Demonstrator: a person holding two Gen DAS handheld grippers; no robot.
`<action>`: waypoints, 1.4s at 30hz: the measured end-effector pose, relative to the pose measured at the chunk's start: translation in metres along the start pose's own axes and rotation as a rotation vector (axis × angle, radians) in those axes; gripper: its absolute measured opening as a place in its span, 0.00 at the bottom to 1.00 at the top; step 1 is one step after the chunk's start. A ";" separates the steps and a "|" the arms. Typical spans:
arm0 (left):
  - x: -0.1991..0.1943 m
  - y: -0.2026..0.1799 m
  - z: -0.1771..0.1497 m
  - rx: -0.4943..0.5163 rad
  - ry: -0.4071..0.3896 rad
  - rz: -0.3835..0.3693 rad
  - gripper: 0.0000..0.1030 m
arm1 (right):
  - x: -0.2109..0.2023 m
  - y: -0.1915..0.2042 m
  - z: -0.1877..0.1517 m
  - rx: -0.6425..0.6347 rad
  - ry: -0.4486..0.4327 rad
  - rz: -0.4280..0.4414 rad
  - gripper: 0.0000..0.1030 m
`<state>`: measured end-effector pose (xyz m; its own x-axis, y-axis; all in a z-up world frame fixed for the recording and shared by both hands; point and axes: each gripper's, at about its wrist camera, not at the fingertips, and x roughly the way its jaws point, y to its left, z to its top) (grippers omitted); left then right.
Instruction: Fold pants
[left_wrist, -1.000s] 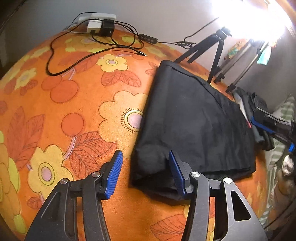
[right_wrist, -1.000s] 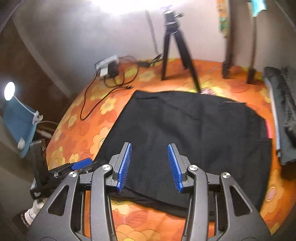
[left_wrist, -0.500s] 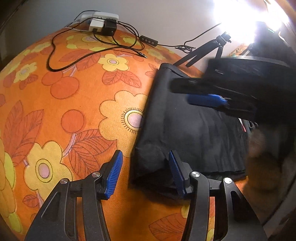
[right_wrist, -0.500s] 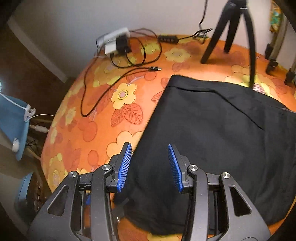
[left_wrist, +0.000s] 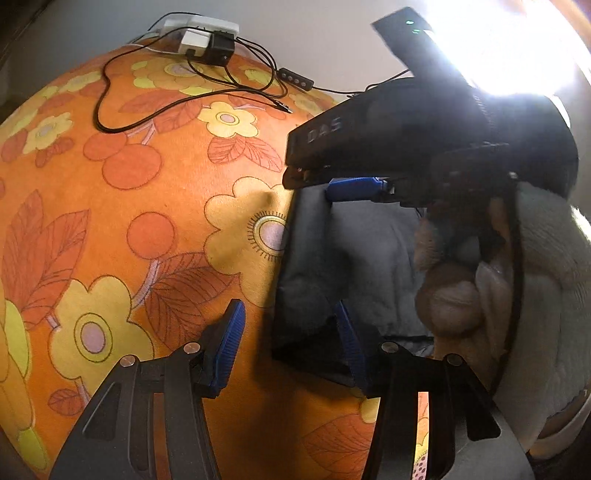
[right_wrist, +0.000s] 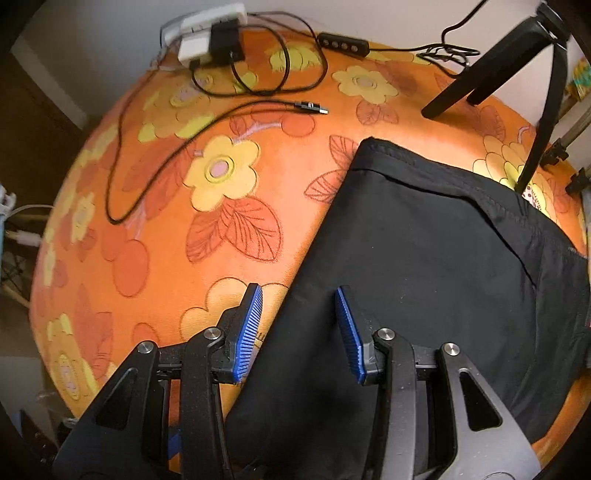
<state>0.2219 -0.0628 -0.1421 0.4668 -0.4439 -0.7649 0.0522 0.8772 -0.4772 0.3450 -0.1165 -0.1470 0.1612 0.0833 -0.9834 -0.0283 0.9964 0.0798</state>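
Pants (right_wrist: 424, 266), black and folded flat, lie on the orange flowered cloth (right_wrist: 207, 236) that covers the worktop; in the right wrist view they fill the lower right half of the frame, with a stitched hem running along their upper edge.

In the left wrist view, the cloth takes up the left and centre of the frame. At the upper left, a white power strip (left_wrist: 201, 27) with a black plug sits at the far edge, and a black cable (left_wrist: 147, 118) loops from it over the flowers. At the bottom, the left gripper (left_wrist: 291, 339) has its jaws spread wide: the left blue pad is over bare cloth, the right one at the near left corner of the pants (left_wrist: 332, 266), which show as a grey-black slab just right of centre. Above the pants, across the upper right, the right gripper (left_wrist: 354, 188) reaches in from the right, one blue pad just over the pants' far left edge, with a hand (left_wrist: 450, 280) in a pale fuzzy sleeve behind it.

In the right wrist view, the power strip (right_wrist: 207, 26) and cable (right_wrist: 155, 162) lie at the upper left. At the bottom centre, the right gripper (right_wrist: 299, 328) has its jaws spread, straddling the left edge of the pants: left pad over the cloth, right pad over black fabric. At the upper right, black tripod legs (right_wrist: 491, 70) stand on the cloth beyond the pants.
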 end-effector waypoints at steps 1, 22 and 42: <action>0.000 0.000 0.000 0.001 -0.001 0.002 0.48 | 0.003 0.001 0.001 -0.001 0.007 -0.009 0.41; 0.018 -0.033 0.016 0.044 -0.057 -0.032 0.57 | -0.044 -0.064 -0.008 0.103 -0.089 0.226 0.03; 0.007 -0.097 -0.002 0.312 -0.214 0.010 0.10 | -0.049 -0.057 0.017 -0.035 -0.005 0.171 0.41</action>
<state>0.2180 -0.1514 -0.1023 0.6410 -0.4160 -0.6450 0.2979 0.9093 -0.2905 0.3558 -0.1770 -0.1002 0.1558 0.2521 -0.9551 -0.0905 0.9665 0.2403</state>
